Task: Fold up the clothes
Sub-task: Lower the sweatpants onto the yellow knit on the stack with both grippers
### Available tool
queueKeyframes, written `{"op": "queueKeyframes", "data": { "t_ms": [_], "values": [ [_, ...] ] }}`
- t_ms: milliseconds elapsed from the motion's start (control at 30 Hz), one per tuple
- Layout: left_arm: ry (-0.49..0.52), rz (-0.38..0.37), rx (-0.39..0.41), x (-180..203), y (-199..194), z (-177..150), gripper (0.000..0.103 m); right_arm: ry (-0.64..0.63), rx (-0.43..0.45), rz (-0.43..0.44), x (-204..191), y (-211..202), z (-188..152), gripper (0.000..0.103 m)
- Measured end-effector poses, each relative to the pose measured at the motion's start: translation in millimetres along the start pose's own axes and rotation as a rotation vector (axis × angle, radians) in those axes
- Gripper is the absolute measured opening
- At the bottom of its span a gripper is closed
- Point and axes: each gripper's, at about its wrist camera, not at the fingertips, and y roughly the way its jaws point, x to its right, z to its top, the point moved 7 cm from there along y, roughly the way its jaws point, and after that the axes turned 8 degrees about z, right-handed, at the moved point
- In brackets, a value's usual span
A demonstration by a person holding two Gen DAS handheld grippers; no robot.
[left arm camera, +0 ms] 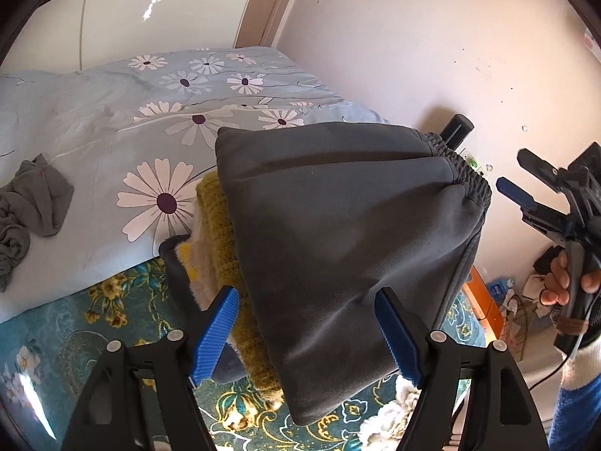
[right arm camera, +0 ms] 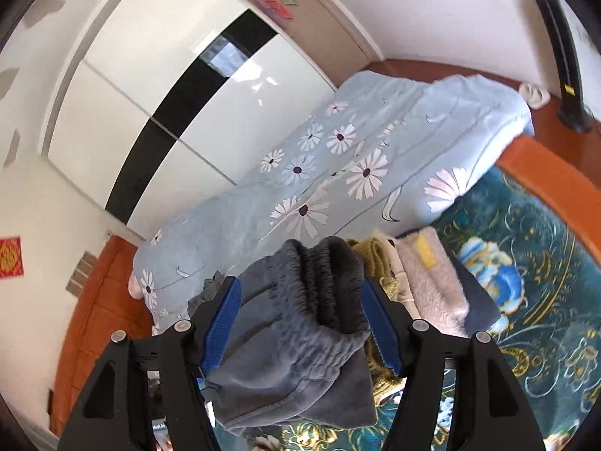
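A: Left gripper (left arm camera: 306,332): jaws spread wide, blue pads either side of the folded grey trousers (left arm camera: 338,244), no visible pinch. Right gripper (right arm camera: 300,319): jaws also apart, with the gathered waistband (right arm camera: 323,300) bunched between them; whether the pads press the cloth, I cannot tell.

B: Largest item?

A: The bed with the daisy duvet (left arm camera: 150,120), from 9 to 12 o'clock in the left view. On it, a patterned teal blanket (left arm camera: 56,338) at 6 o'clock, serving as the folding surface.

B: And the trousers?

A: Folded flat on top of a stack: a mustard knit (left arm camera: 218,233) and a cream fleece (right arm camera: 432,282) beneath. In my judgement, placed there to keep finished pieces together.

B: Differences between views?

A: Only the left view shows a crumpled grey garment (left arm camera: 30,203) at 9 o'clock, and the person's hand (left arm camera: 567,282) on the right tool at 3 o'clock. Only the right view shows the waistband's elastic ridges close up, and a wardrobe (right arm camera: 180,75) at 11 o'clock.
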Motion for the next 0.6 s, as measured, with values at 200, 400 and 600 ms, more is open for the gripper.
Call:
{"op": "queueKeyframes", "data": {
  "t_ms": [200,400,600],
  "values": [
    [0.056,-0.029,0.067,18,-17,1,0.078,-0.201,-0.075,-0.046,-30,10,-42,0.067],
    [0.090,0.018,0.023,26,4,-8,0.080,-0.256,-0.121,-0.111,-17,35,-65,0.067],
    [0.032,0.044,-0.052,13,31,-11,0.084,-0.182,-0.144,-0.127,6,56,-64,0.069]
  ]
}}
